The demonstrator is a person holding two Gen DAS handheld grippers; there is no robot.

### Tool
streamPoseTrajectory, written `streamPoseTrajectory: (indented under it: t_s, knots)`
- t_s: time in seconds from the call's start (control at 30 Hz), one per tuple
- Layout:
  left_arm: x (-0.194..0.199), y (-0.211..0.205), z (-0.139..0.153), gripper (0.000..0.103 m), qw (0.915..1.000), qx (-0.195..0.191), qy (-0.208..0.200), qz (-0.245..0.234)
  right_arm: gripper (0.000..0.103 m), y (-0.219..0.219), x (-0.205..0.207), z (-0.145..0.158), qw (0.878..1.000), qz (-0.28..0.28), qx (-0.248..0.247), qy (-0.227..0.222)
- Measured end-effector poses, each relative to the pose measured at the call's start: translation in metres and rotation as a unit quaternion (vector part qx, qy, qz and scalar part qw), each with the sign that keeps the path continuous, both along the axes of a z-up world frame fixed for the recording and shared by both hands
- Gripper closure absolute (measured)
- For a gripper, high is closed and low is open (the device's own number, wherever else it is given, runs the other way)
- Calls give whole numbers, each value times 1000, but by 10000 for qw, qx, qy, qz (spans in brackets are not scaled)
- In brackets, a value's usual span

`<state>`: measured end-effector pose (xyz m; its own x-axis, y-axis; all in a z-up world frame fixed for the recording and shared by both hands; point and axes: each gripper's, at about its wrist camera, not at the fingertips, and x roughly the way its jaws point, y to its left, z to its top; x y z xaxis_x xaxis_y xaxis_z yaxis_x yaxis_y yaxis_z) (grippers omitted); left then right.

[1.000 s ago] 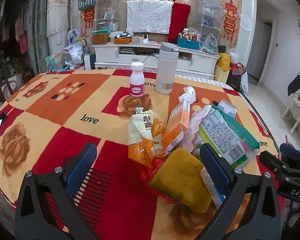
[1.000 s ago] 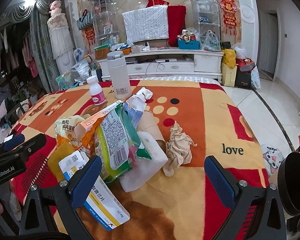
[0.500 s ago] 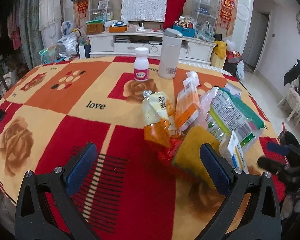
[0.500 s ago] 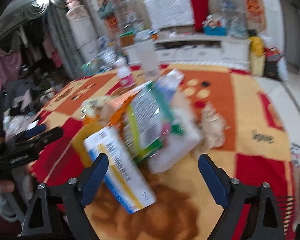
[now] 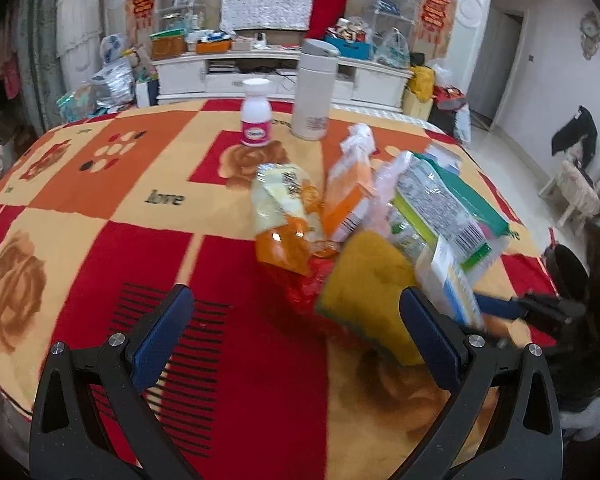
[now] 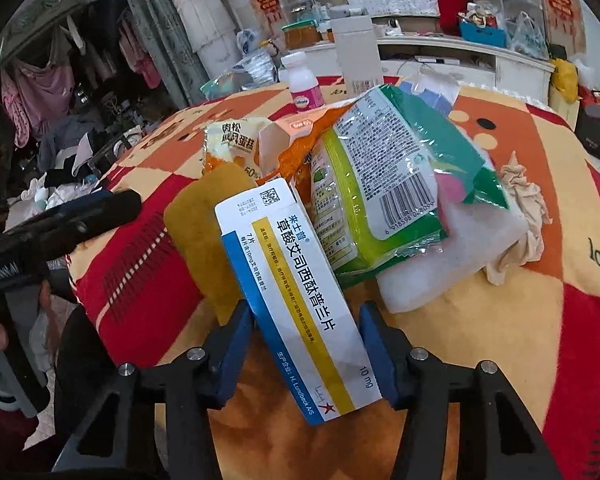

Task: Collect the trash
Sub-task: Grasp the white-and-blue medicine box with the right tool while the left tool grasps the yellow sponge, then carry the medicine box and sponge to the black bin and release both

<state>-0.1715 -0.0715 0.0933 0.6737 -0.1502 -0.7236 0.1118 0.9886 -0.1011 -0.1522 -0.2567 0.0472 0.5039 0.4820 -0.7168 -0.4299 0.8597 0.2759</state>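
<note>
A heap of trash lies on the red and orange tablecloth (image 5: 100, 216): a yellow snack bag (image 5: 284, 216), an orange packet (image 5: 350, 196), a green wipes pack (image 6: 380, 184), a yellow sponge (image 5: 364, 288), a white foam block (image 6: 460, 256) and a crumpled tissue (image 6: 520, 216). A white, blue and yellow medicine box (image 6: 300, 288) leans at the near end of the heap. My right gripper (image 6: 306, 320) is closing, its blue pads touching both long sides of the box. My left gripper (image 5: 296, 340) stands open above the cloth, with the sponge close by its right finger.
A white bottle with a pink label (image 5: 255, 114) and a tall white flask (image 5: 314, 88) stand upright beyond the heap. A dark round container (image 5: 568, 276) sits off the table's right edge. A cluttered white cabinet (image 5: 260, 72) lines the far wall.
My right gripper has come down and in on the medicine box, and its wide jaws have narrowed onto it. The left gripper has turned slightly, so the heap sits farther right in its view.
</note>
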Motion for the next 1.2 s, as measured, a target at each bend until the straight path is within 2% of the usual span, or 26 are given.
streamPoseTrajectory:
  t_s: [0.1,0.2,0.27,0.3,0.33,0.43,0.6,0.77,0.8,0.83,0.87,0.9,0.93,1.03,1.2]
  knots:
    - [-1,-10,-2,5,9999,-74,92,-52,55,-22,-5,16,9995,-210,-30,-231]
    - [-2,-27,-4,6,9996,-183,140,-144,57,-47,-3,24,9986,-471,18,-251]
    - [0,-41,-7,12,9998,-76,158,-136,57,-60,-3,27,9976,-636,7,-267]
    - [2,-49,-10,21,9996,-29,235,-176,57,-66,-4,27,9974,-678,10,-259]
    - [3,-54,-14,26,9992,-16,332,-203,57,-71,-5,27,9971,-718,13,-242]
    - [5,-60,-24,28,9981,-92,563,-243,58,-85,-5,23,9964,-832,-59,-118]
    - [12,-61,-27,29,9978,-106,651,-111,58,-113,-6,14,9945,-1029,-160,63]
    - [26,-65,-32,29,9971,-199,732,24,58,-126,3,0,9923,-1193,29,332]
    - [26,-65,-30,33,9975,-235,666,2,58,-126,5,-2,9921,-1202,20,369]
    - [24,-67,-27,54,9980,-248,573,-25,57,-125,6,-4,9922,-1184,-16,391]
    - [23,-68,-24,63,9984,-210,520,-44,57,-124,7,-6,9923,-1170,-58,395]
    - [22,-68,-20,65,9984,-246,495,-130,57,-124,7,-9,9924,-1166,-84,397]
    - [21,-67,-17,71,9980,-344,490,-215,57,-124,8,-13,9925,-1147,-94,424]
    - [19,-62,-12,77,9954,-627,602,-408,59,-127,7,-15,9924,-1161,1,410]
    - [18,-61,1,80,9915,-949,661,-598,60,-137,-2,3,9921,-1242,58,151]
